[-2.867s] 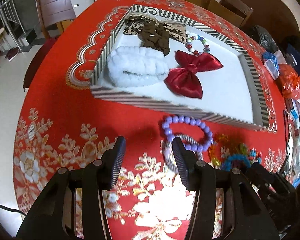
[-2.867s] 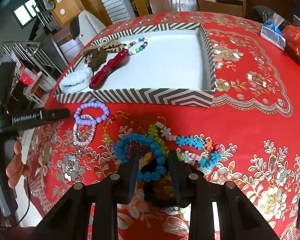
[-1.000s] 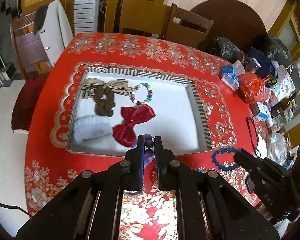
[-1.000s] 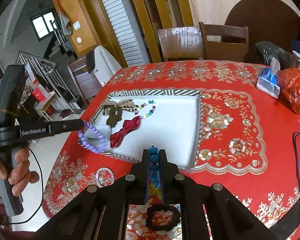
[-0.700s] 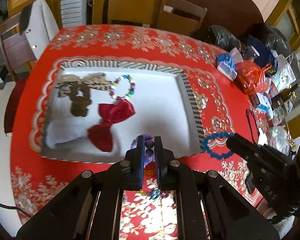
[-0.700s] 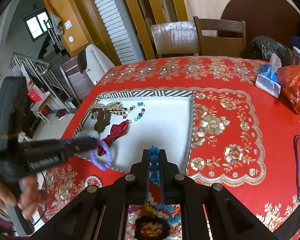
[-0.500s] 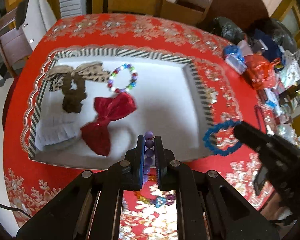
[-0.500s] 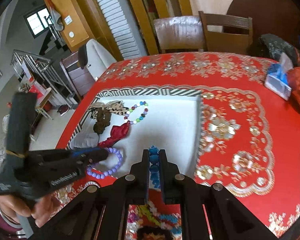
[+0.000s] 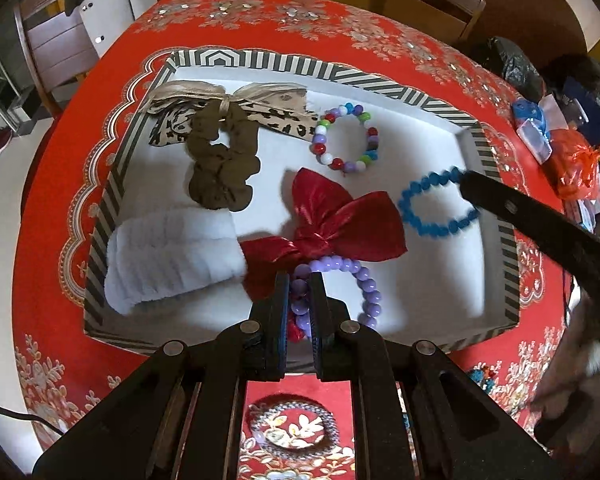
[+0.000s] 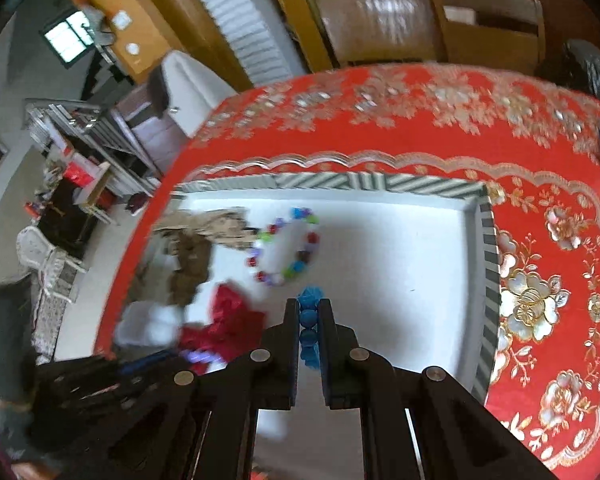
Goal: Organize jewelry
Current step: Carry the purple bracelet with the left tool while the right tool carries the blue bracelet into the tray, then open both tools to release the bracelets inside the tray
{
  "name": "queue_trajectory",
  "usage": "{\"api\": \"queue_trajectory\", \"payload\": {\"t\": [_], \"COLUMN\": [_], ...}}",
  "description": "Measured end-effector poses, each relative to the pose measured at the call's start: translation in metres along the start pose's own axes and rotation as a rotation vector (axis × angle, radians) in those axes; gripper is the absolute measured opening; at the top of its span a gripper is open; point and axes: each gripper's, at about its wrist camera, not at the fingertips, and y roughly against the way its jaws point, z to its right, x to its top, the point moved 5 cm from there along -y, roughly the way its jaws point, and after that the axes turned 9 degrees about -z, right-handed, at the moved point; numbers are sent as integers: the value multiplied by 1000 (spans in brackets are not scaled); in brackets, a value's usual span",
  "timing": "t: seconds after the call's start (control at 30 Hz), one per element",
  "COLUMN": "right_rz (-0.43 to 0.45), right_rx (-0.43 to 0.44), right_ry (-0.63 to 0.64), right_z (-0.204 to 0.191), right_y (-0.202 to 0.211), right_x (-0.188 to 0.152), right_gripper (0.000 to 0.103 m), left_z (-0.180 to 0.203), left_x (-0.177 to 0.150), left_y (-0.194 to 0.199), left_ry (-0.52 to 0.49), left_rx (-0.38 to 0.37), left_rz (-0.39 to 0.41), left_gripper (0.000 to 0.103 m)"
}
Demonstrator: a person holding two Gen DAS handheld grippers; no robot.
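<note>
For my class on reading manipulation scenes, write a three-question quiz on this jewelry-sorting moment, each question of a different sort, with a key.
1. True or false: the left gripper is shut on the purple bead bracelet.
2. Multiple choice: the blue bead bracelet in the right gripper hangs over A) the bare red tablecloth, B) the striped tray, C) a chair.
3. Fill in: the multicoloured bead bracelet lies in the tray just beyond the red ____.

Key: 1 true; 2 B; 3 bow.
</note>
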Motion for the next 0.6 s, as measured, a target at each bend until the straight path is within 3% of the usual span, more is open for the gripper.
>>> {"api": "queue_trajectory", "payload": {"t": [0.37,0.47,0.6], "right_rz": [-70,-78,-77], "right_rx": [38,3,-6], "right_ry": [-20,-29,-64], "right_z": [-4,2,10], "right_y": [-36,-38,-30], "right_x": [-4,-5,-8], "right_gripper": [8,8,16], "left_z": [0,2,3], "left_x": [4,3,3], "left_y": [-9,-9,-9], "left_ry": [-6,-10,-8], "left_rx": [7,13,21], "left_rz": [-15,-17,-18], "left_gripper": [8,8,8]}}
